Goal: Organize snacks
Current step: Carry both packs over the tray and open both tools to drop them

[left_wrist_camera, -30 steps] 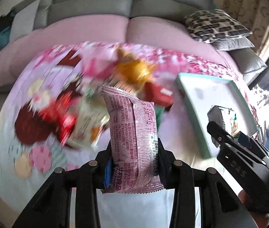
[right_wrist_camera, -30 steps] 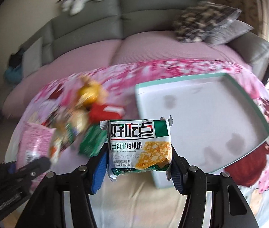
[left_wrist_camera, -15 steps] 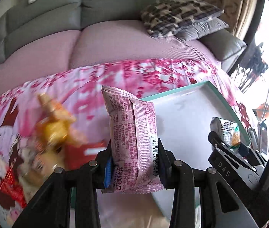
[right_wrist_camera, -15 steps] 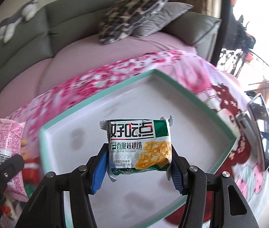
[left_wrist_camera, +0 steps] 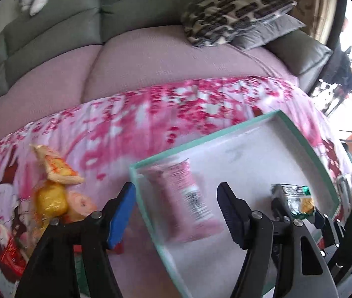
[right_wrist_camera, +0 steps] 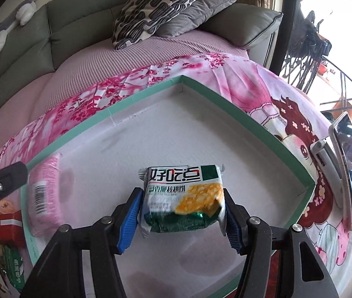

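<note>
My left gripper (left_wrist_camera: 176,188) hangs over the near left corner of the teal-rimmed white tray (left_wrist_camera: 200,141), its jaws opening. The pink snack pack (left_wrist_camera: 188,203) is free of them, blurred, down in the tray below. From the right wrist view the pink pack (right_wrist_camera: 44,193) lies against the tray's (right_wrist_camera: 136,101) left rim, beside one of the left fingers (right_wrist_camera: 2,181). My right gripper (right_wrist_camera: 182,196) holds the green and white cracker pack (right_wrist_camera: 183,188) over the tray's middle. Its jaws are just starting to open and the pads still touch the pack. That cracker pack (left_wrist_camera: 292,198) also shows in the left wrist view.
Loose snacks lie on the floral cloth left of the tray, among them a yellow pack (left_wrist_camera: 49,198) and a red pack (right_wrist_camera: 4,226). A phone on a stand (right_wrist_camera: 347,164) is to the right of the tray. A sofa with a patterned cushion (right_wrist_camera: 161,7) is behind.
Both grippers moved right, from the snack pile to above the tray. The left jaws opened and the pink pack dropped into the tray. The green pack tipped slightly in the right grip.
</note>
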`<state>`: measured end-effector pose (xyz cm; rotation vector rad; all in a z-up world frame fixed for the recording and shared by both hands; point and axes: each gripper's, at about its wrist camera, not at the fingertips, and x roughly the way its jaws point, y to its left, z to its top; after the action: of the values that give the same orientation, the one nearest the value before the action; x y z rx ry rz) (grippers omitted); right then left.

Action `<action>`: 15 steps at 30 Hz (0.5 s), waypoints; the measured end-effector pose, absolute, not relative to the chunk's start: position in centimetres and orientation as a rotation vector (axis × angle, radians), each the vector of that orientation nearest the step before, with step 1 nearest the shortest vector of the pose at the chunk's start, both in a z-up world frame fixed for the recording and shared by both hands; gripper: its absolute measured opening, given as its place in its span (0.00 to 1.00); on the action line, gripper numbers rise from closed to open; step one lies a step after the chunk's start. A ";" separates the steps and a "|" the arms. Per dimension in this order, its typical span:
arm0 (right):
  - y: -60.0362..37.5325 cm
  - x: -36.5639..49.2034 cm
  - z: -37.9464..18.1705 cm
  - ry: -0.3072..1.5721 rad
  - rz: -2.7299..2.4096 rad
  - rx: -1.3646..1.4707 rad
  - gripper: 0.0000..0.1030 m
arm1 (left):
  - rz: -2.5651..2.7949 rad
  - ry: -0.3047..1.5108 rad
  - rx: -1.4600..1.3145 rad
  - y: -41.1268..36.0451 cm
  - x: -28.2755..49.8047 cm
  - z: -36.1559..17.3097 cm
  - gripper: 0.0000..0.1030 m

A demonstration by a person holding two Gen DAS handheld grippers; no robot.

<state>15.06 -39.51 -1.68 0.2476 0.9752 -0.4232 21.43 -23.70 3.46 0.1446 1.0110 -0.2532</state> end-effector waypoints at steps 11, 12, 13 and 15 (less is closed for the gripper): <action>-36.9 14.5 -0.1 0.956 -0.367 0.208 1.00 | -0.034 1.019 0.075 -16.7 19.9 3.4 0.93; -36.5 14.5 0.1 0.949 -0.351 0.215 1.00 | -0.024 1.022 0.060 -15.9 19.7 3.4 0.93; -36.1 14.6 0.3 0.945 -0.336 0.218 1.00 | 0.002 1.023 0.040 -14.7 19.5 3.4 0.93; -35.1 14.6 0.9 0.930 -0.318 0.206 1.00 | 0.040 1.022 0.006 -12.8 19.1 3.5 0.93</action>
<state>14.59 -35.06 0.91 0.2063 0.9298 -0.3177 19.07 -12.82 3.47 0.0060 1.0219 0.0403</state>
